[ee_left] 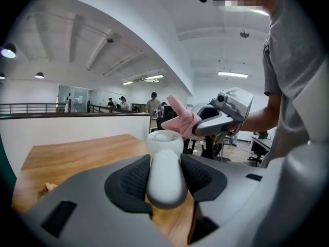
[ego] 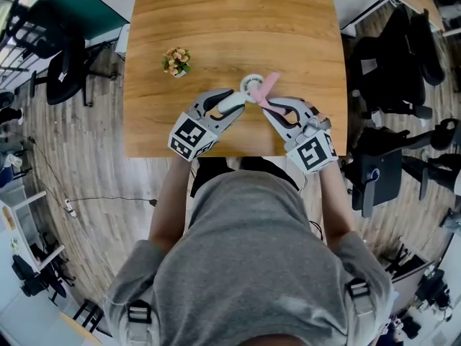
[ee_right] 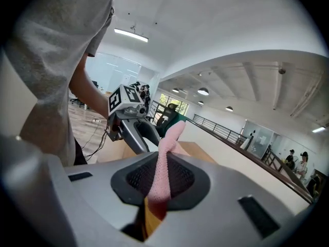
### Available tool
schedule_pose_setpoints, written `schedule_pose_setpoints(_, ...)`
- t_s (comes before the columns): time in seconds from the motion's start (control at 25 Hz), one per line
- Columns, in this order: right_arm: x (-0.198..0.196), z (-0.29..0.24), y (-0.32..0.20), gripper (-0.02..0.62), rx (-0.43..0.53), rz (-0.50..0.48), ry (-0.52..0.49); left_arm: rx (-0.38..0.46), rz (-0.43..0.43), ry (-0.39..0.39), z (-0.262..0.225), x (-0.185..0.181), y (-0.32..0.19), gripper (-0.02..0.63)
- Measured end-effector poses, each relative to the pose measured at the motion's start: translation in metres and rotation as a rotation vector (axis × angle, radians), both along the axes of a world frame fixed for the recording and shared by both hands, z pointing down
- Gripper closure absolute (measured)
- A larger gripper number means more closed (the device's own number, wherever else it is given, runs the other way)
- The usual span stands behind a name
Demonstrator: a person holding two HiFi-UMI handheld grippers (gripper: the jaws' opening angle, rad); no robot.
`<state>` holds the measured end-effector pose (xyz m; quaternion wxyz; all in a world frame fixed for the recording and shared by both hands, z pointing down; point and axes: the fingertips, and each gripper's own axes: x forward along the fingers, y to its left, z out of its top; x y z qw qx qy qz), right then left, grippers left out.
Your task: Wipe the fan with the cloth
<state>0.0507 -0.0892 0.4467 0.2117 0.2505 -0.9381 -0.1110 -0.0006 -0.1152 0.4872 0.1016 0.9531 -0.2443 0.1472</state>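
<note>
Wood-grain table (ego: pixel 230 20) takes up the top of the head view, with grey plank floor (ego: pixel 79 164) and black office chairs (ego: pixel 392 63) around it. Only loose thing sitting on the table is a little bunch of potted flowers (ego: pixel 176 61), off to the left and well clear of the action.

So the left gripper (ego: pixel 238 99) has the small white fan (ego: pixel 251 86) by its handle. From the left gripper view the fingers (ee_left: pixel 131 181) are clamped on either side of that rounded handle, and the round head of the fan sticks out past the fingertips. It's being held over the near part of the table, just in from the front edge, not resting on it as far as I can see.

The right gripper (ego: pixel 265 108) comes in from the other side, and both grippers point at each other. Its fingers (ee_right: pixel 180 176) are squeezed nearly together on the pink cloth (ego: pixel 265 89), with a thin strip pinched between the pads and the free end poking up beyond the tips. That free end sits right against the right side of the fan head. It looks like it's touching, but I honestly can't tell for sure from these angles.
</note>
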Motion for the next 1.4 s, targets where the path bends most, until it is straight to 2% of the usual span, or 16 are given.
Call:
schedule_pose_setpoints(0.12,-0.01,0.0,0.004,0.552,-0.061,-0.075,0.046,0.034,0.01,-0.048,0.008,0.002,0.003,0.407)
schedule_pose_setpoints(0.28,-0.019,0.004,0.002,0.552,-0.134,-0.159,0.121,0.059,0.021,-0.053,0.012,0.005,0.008,0.407)
schedule_pose_setpoints(0.48,-0.029,0.0,-0.009,0.552,-0.21,-0.184,0.069,0.075,0.033,-0.027,0.008,0.004,0.014,0.407)
schedule_pose_setpoints(0.68,-0.03,0.001,-0.02,0.552,-0.243,-0.161,0.023,0.083,0.029,0.006,0.001,-0.001,0.017,0.407)
schedule_pose_setpoints(0.84,-0.024,0.005,-0.028,0.552,-0.242,-0.129,0.015,0.048,0.019,0.053,-0.004,-0.005,0.018,0.407)
schedule_pose_setpoints(1.4,0.023,0.034,-0.042,0.552,-0.289,0.028,-0.076,-0.019,-0.014,0.212,-0.021,-0.011,0.008,0.407)
